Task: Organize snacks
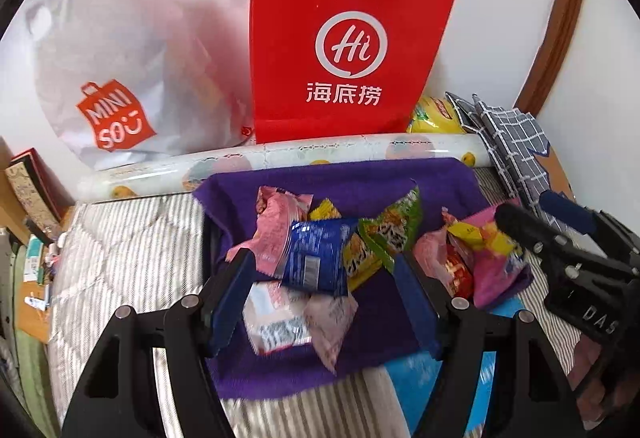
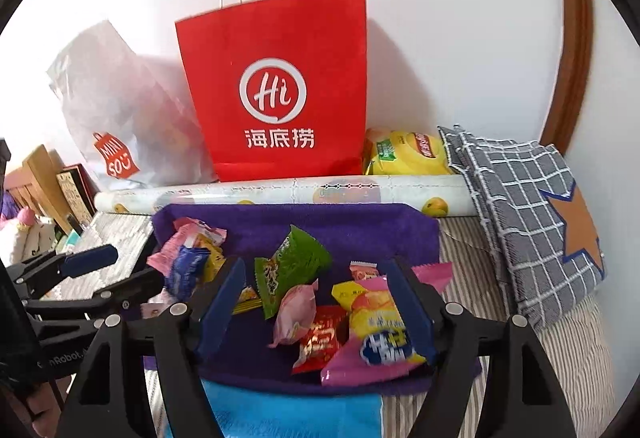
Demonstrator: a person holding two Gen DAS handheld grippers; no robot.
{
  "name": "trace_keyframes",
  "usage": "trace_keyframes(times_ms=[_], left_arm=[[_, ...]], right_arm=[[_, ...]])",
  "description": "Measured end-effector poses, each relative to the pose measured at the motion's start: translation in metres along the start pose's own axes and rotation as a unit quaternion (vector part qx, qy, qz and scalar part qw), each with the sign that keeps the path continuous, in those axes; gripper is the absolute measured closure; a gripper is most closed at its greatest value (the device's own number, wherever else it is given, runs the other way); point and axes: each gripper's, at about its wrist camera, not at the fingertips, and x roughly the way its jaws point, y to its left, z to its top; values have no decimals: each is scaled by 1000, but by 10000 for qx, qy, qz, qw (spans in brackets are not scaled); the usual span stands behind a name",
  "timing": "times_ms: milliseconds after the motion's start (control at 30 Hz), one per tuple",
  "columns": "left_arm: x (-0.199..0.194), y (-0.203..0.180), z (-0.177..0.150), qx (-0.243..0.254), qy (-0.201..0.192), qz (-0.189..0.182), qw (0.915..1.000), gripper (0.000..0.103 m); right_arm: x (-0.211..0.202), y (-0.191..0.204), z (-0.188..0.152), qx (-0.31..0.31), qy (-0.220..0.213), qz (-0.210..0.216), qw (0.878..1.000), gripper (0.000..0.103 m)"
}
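Several snack packets lie on a purple towel (image 1: 360,177) (image 2: 360,230) on a striped bed. In the left wrist view, my left gripper (image 1: 324,274) is open above a blue packet (image 1: 316,254), pink packets (image 1: 276,230) and a white-pink packet (image 1: 280,318). A green packet (image 1: 392,226) lies to the right. In the right wrist view, my right gripper (image 2: 320,298) is open over a green packet (image 2: 288,266), a pink candy (image 2: 296,314), a red packet (image 2: 320,338) and a yellow-pink packet (image 2: 376,326). Each gripper shows at the edge of the other's view (image 1: 560,238) (image 2: 100,274).
A red paper bag (image 1: 344,37) (image 2: 280,85) and a white plastic bag (image 1: 108,57) stand against the wall. A patterned roll (image 1: 280,161) lies before them. A yellow chips bag (image 2: 408,153) and checked cloth (image 2: 520,205) sit at right. A blue cloth (image 2: 288,414) lies near me.
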Motion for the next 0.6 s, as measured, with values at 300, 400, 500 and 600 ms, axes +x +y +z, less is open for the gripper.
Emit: trace_keyframes(times_ms=[300, 400, 500, 600], left_arm=[[-69, -12, -28, 0, -177, 106, 9998, 28], [-95, -15, -40, -79, -256, 96, 9996, 24], [-122, -19, -51, -144, -385, 104, 9991, 21], [-147, -26, -64, -160, -526, 143, 9984, 17]], right_arm=[[-59, 4, -17, 207, 151, -330, 9991, 31], [-82, 3, -28, 288, 203, -349, 9988, 31], [-108, 5, -39, 252, 163, -464, 9985, 27], [-134, 6, -51, 248, 51, -479, 9985, 15]])
